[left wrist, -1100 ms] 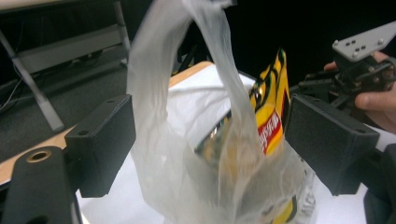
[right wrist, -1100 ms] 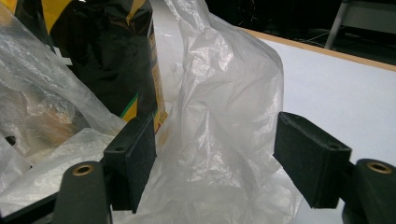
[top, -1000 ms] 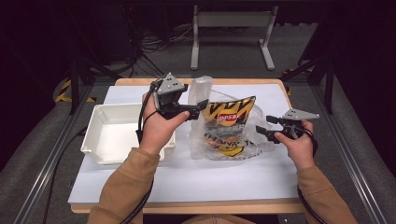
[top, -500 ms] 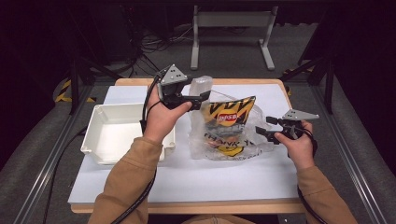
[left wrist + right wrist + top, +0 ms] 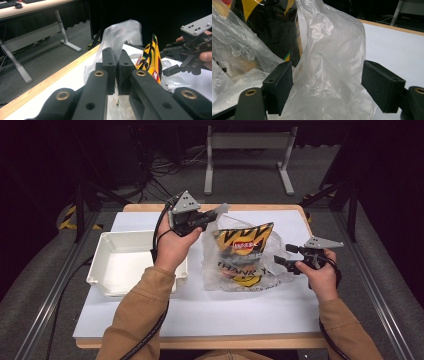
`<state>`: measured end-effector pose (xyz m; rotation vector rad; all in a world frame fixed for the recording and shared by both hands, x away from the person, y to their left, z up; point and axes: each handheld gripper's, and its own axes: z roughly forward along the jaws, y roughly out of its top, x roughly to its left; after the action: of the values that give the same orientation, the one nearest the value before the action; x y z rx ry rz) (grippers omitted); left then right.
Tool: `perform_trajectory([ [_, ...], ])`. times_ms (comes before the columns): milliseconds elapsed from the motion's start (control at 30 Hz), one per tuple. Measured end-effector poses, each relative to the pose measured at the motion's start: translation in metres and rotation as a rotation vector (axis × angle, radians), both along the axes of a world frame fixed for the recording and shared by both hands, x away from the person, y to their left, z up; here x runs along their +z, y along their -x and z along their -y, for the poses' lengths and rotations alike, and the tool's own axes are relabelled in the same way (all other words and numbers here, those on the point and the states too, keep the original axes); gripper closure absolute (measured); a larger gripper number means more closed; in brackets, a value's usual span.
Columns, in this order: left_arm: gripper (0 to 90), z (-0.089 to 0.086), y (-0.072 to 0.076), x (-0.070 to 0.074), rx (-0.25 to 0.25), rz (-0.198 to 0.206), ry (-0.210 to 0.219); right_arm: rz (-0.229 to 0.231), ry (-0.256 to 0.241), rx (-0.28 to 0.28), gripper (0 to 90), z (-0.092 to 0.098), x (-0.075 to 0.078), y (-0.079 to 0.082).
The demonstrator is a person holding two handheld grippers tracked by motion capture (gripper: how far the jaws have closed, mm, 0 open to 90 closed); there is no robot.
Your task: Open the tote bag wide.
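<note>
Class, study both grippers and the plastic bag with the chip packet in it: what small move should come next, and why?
Probably close the right gripper. Its jaws stand open around a fold of the clear plastic bag, while the left gripper is already shut on the bag's far handle, lifted off the table. Gripping both sides would hold the mouth open around the chip packet.

White tray [image 5: 112, 265] taking up the table's [image 5: 200, 312] left side, plastic bag [image 5: 260, 270] with chip packet [image 5: 242, 242] standing in the middle, near strip and far right corner lying open for passing.
</note>
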<state>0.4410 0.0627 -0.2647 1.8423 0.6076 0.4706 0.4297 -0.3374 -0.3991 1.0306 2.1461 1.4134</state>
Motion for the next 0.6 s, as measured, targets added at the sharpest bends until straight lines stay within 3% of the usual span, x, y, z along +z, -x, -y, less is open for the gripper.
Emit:
perform_trajectory([
  [367, 89.1, -0.015, 0.009, -0.003, 0.031, 0.004, -0.022, 0.026, -0.003, -0.006, 26.1, 0.002, 0.007, 0.003],
  [600, 89.1, -0.026, 0.017, -0.007, 0.037, 0.014, -0.006, 0.031, -0.005, 0.000, 26.0, 0.000, 0.008, 0.003],
])
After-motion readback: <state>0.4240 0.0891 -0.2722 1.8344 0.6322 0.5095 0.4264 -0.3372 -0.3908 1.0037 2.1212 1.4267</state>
